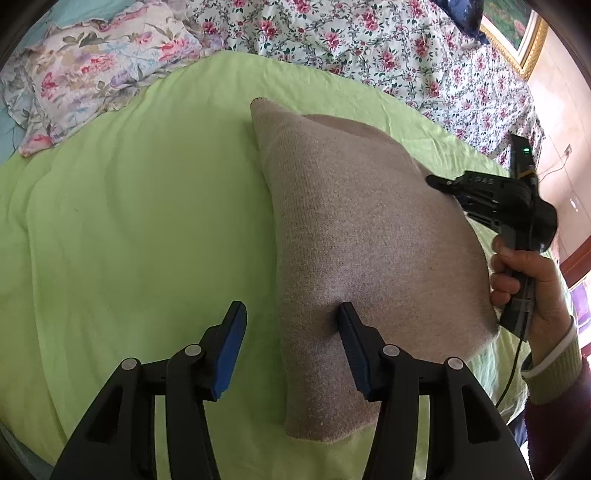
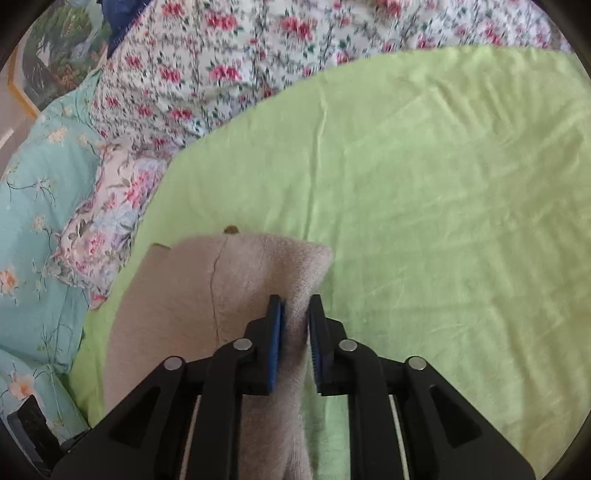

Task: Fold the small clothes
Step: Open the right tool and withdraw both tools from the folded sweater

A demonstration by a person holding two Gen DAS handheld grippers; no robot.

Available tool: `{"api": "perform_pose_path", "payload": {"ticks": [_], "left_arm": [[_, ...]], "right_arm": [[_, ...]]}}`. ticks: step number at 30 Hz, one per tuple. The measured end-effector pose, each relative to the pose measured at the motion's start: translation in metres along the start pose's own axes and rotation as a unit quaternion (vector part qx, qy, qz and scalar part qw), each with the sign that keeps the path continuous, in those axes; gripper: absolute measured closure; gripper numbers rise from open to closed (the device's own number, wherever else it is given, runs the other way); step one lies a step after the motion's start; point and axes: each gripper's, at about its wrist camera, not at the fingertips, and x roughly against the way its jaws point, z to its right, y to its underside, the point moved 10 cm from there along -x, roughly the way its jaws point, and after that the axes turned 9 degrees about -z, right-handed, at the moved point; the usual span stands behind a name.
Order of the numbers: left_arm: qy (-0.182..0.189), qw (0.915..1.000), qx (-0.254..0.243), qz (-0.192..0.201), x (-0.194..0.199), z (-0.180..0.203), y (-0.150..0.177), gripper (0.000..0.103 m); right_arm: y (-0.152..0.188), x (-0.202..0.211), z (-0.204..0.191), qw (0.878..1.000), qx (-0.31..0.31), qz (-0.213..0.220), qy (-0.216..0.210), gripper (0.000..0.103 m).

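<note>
A beige knit garment (image 1: 369,229) lies folded on the green sheet (image 1: 129,221). My left gripper (image 1: 291,308) stands open over its near left edge: the right finger (image 1: 349,325) rests on the cloth and the left finger (image 1: 232,332) hangs over the bare sheet. In the right wrist view my right gripper (image 2: 295,302) is shut on a raised ridge of the beige garment (image 2: 177,295), which bunches between the blue pads. The left wrist view shows that right gripper (image 1: 436,182) at the garment's far right edge, held by a person's hand (image 1: 524,280).
A floral quilt (image 1: 388,48) and a flowered pillow (image 1: 92,74) border the sheet at the back. A teal blanket (image 2: 33,206) lies to the left in the right wrist view. The green sheet (image 2: 443,221) spreads wide to the right. A framed picture (image 1: 517,33) hangs on the wall.
</note>
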Motion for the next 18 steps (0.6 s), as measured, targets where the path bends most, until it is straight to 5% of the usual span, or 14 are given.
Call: {"api": "perform_pose_path", "payload": {"ticks": [4, 9, 14, 18], "left_arm": [[-0.001, 1.0, 0.0, 0.001, 0.003, 0.0, 0.004, 0.052], [-0.009, 0.9999, -0.005, 0.0, 0.009, 0.002, 0.018, 0.049], [-0.026, 0.9994, -0.018, -0.012, 0.014, 0.002, 0.041, 0.025], [-0.048, 0.9984, -0.03, -0.011, 0.022, -0.002, 0.056, 0.019]], "right_arm": [[0.012, 0.037, -0.014, 0.999, 0.022, 0.026, 0.01, 0.084], [0.059, 0.077, -0.041, 0.997, 0.064, 0.033, 0.0, 0.06], [0.12, 0.087, -0.065, 0.991, 0.13, -0.001, 0.004, 0.052], [0.165, 0.091, -0.065, 0.985, 0.167, -0.026, 0.029, 0.037]]}}
